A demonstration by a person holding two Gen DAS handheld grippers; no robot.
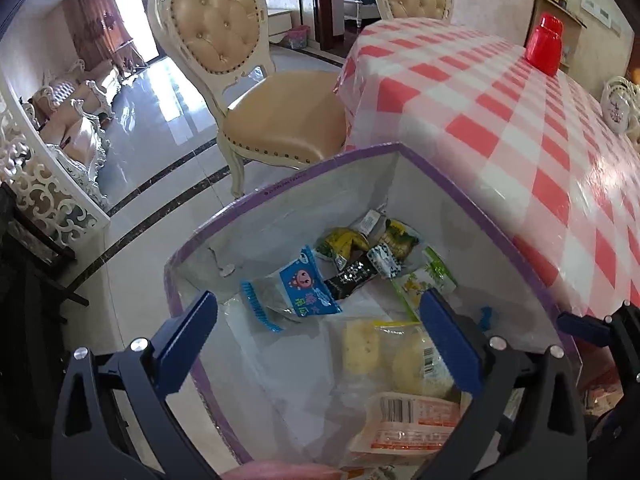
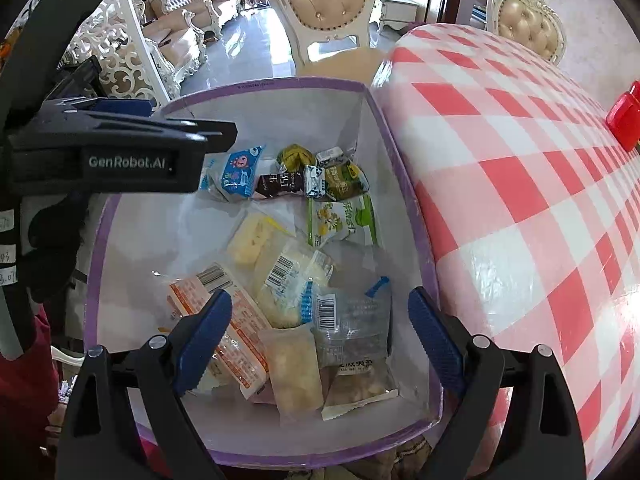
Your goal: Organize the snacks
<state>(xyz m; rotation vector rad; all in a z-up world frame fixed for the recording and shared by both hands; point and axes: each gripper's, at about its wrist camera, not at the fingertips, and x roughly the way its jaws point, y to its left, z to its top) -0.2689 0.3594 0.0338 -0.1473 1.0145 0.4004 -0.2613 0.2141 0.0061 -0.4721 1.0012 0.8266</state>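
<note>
A big table (image 2: 520, 168) with a red and white checked cloth stands beside a purple-edged box (image 2: 256, 87). Snack packets (image 2: 288, 280) lie in a heap at the bottom of the box. The left gripper (image 1: 324, 328) and right gripper (image 2: 324, 320) hang over the box, both wide open and holding nothing.

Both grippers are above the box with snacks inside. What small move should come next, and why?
Probably lift both grippers clear of the box. The left gripper and right gripper are open and empty above the snack packets lying inside, so nothing needs releasing here.
</note>
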